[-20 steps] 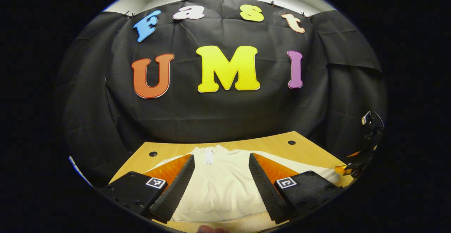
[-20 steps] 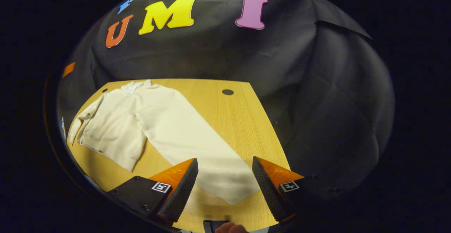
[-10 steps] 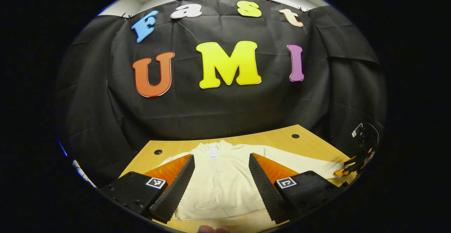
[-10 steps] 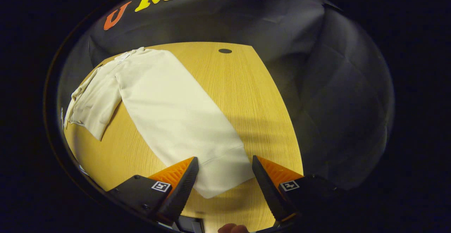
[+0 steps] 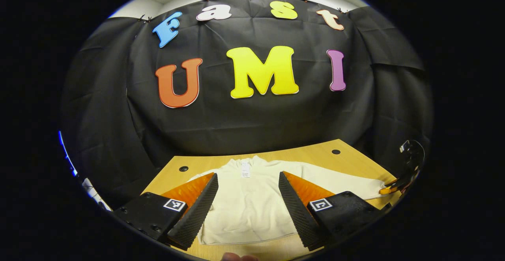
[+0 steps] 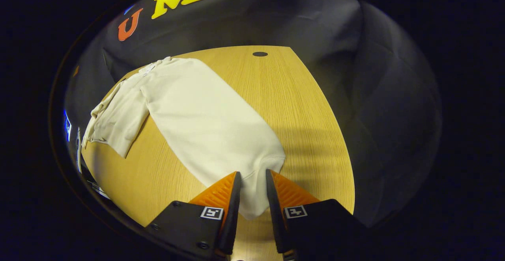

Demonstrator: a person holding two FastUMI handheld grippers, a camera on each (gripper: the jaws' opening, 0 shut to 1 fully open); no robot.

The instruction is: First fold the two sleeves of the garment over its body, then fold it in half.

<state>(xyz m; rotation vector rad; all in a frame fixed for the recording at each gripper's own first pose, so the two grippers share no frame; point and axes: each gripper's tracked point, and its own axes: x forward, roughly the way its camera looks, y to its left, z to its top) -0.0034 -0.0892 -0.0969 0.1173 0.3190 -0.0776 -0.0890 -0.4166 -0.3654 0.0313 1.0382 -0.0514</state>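
The right gripper (image 6: 251, 188) has its fingers drawn nearly together around the cuff end of a cream garment's long sleeve (image 6: 213, 123), a narrow gap left between them with the fabric in it; whether both fingers press the cloth cannot be told for sure, though the pinch looks made. From the fingers the sleeve runs away and to the left across the wooden table (image 6: 300, 107) to the garment (image 6: 118, 115) body, which lies bunched near the table's far left edge. The left gripper (image 5: 247, 202) hovers with fingers wide apart and nothing between them, the garment's body flat on the table beyond and below, collar farthest away. Neither sleeve lies over the body yet, so the first fold appears only to be starting; the second sleeve and the halving remain.
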